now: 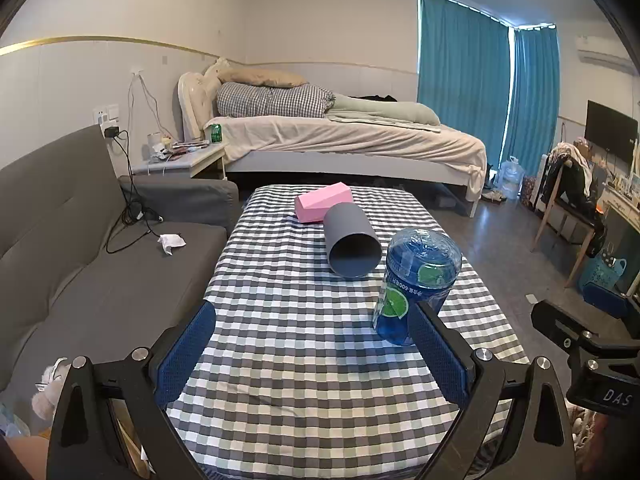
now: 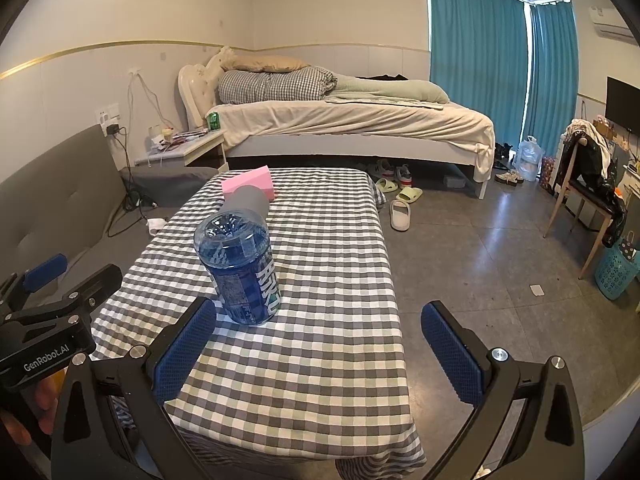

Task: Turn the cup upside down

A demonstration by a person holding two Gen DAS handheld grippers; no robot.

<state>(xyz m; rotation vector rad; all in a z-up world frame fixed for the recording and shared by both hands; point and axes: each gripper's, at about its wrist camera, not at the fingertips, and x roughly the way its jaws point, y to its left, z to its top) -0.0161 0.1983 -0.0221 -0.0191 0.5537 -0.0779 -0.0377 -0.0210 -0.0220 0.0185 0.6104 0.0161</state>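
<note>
A grey cup [image 1: 351,240] lies on its side on the checked tablecloth [image 1: 280,340], its open mouth turned toward me. In the right wrist view the grey cup [image 2: 248,199] shows only partly, behind the blue bottle [image 2: 239,264]. My left gripper [image 1: 312,320] is open, hovering over the near part of the table, well short of the cup. My right gripper [image 2: 320,320] is open too, at the table's near right corner, empty. The left gripper [image 2: 44,280] also appears at the left edge of the right wrist view.
An upside-down blue bottle [image 1: 416,284] stands just right of the cup. A pink block [image 1: 323,201] lies behind the cup. A grey sofa [image 1: 80,260] flanks the table on the left, a bed [image 1: 340,136] stands beyond, and slippers [image 2: 400,208] lie on the floor.
</note>
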